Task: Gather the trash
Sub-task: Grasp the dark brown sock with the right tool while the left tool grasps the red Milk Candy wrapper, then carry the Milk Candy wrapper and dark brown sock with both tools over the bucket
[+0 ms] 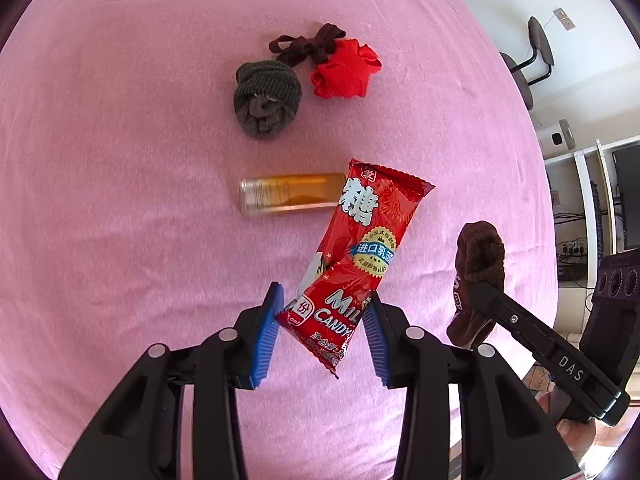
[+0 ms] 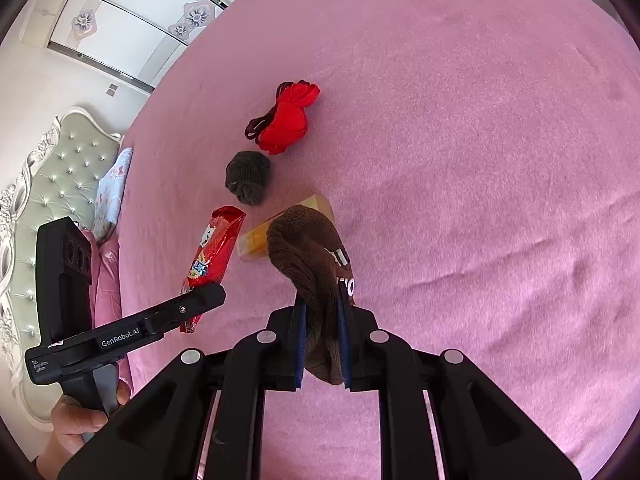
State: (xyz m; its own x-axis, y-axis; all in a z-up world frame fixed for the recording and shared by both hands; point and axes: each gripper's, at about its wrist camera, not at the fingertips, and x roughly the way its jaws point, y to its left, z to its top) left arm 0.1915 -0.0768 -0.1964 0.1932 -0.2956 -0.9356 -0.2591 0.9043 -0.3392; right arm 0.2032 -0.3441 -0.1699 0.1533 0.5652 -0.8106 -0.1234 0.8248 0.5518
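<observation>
Left tool (image 1: 325,312): its blue ribbed pads (image 1: 267,336) pinch the lower part of a red milk candy wrapper (image 1: 356,252). The wrapper stands clear of the pink bed sheet (image 1: 120,160), its top end tilted away from the camera and overlapping, in the left wrist view, one end of an amber rectangular bottle (image 1: 290,196). The bottle lies flat on the sheet.

Right tool (image 2: 322,340): its pads are pressed tight on a brown knitted sock (image 2: 312,264) bearing white lettering. The sock bulges above the jaws and hangs below them, lifted off the sheet. In the right wrist view it hides part of the amber bottle (image 2: 260,240).

The two tools are near one another. The left wrist view shows the right tool (image 1: 480,280) with the sock (image 1: 480,256) at the right edge; the right wrist view shows the left tool (image 2: 200,300) with the wrapper (image 2: 212,248) at the left, a hand (image 2: 80,420) gripping its handle.

On the sheet beyond the bottle: a rolled grey sock (image 1: 266,98), a bunched red cloth item (image 1: 346,70) just beside it, and a dark brown looped band (image 1: 308,46) touching the red item.

Surroundings: a tufted headboard (image 2: 60,184) and a floral pillow (image 2: 114,184) at the bed's far side; a chair (image 1: 532,60) and shelving (image 1: 592,200) beyond the other edge.
</observation>
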